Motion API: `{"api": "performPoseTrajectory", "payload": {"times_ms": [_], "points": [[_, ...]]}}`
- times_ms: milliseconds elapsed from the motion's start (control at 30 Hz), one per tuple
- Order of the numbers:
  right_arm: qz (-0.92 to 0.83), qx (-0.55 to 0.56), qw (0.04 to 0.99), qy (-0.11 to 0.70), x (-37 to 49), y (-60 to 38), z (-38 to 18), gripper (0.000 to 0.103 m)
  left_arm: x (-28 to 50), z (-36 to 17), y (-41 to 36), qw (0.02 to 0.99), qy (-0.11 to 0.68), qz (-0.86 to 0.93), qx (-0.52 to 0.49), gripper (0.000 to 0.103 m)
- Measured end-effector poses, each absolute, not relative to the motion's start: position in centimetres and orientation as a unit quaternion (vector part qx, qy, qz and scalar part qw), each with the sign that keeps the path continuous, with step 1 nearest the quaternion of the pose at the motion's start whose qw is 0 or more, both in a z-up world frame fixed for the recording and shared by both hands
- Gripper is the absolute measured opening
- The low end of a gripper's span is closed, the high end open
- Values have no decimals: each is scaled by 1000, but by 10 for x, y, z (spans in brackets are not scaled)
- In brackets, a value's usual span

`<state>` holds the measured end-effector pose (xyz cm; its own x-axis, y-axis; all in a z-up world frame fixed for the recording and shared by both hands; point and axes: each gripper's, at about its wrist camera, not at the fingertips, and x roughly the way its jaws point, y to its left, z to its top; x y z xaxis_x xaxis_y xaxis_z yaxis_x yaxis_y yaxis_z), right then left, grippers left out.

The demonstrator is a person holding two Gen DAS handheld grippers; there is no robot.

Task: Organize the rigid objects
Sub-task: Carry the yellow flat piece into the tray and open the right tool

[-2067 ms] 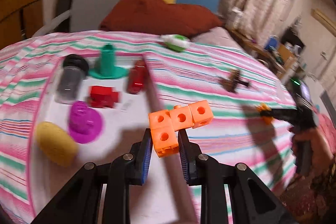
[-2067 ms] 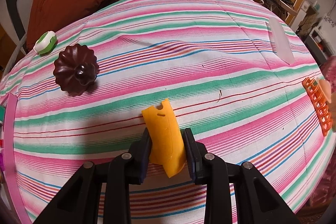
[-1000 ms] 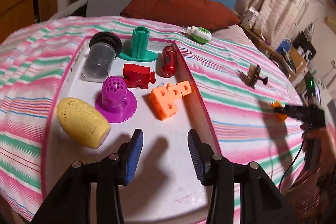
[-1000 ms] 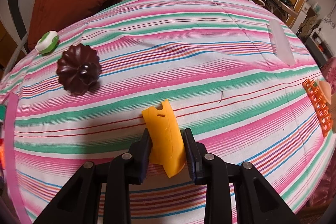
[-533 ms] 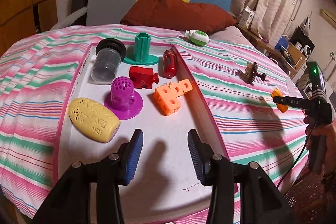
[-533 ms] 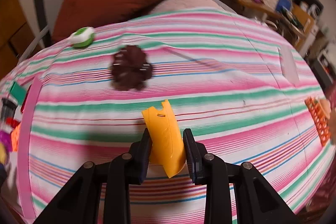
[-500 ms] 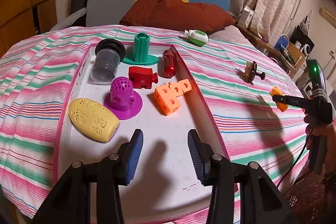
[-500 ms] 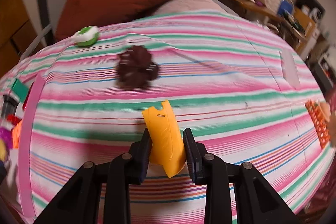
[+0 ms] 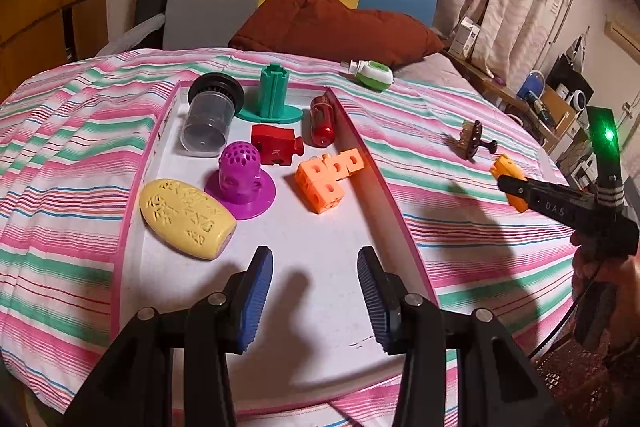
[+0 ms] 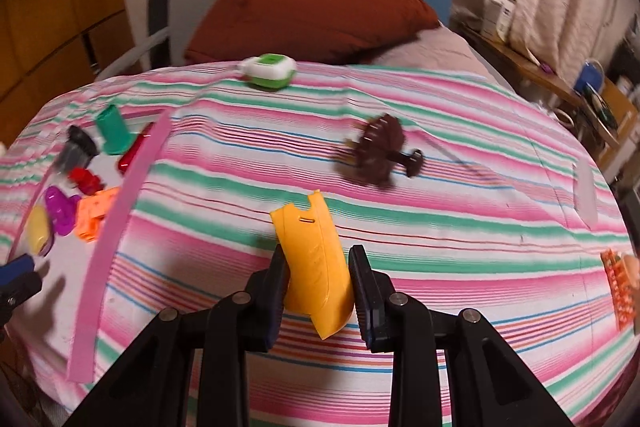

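I see the white tray [image 9: 320, 267] on the striped bedspread [image 10: 440, 131], my left gripper [image 9: 316, 301] spread empty above its near end. My right gripper [image 10: 318, 291] clamps the yellow piece [image 10: 314, 267] upright between its fingers, right of the tray.

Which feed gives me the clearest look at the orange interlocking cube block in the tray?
The left wrist view: the orange interlocking cube block lies sharp and whole on the white tray, near its pink right rim, ahead of the open left gripper. The right wrist view shows it only small, blurred and at the far left edge, partly behind the rim.
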<state>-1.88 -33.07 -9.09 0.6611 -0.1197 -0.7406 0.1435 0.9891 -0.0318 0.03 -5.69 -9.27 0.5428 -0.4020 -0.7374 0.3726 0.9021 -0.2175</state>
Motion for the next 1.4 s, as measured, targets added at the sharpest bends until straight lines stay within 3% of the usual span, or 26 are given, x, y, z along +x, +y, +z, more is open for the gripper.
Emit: {"api": "performPoseTrajectory", "payload": {"times_ms": [767, 1400], "points": [[97, 9, 923, 371, -51, -208, -82, 30, -15, -74, 10, 894, 400, -196, -58, 44], [230, -9, 869, 439, -19, -65, -117, 31, -17, -61, 77, 914, 375, -129, -89, 44]]}}
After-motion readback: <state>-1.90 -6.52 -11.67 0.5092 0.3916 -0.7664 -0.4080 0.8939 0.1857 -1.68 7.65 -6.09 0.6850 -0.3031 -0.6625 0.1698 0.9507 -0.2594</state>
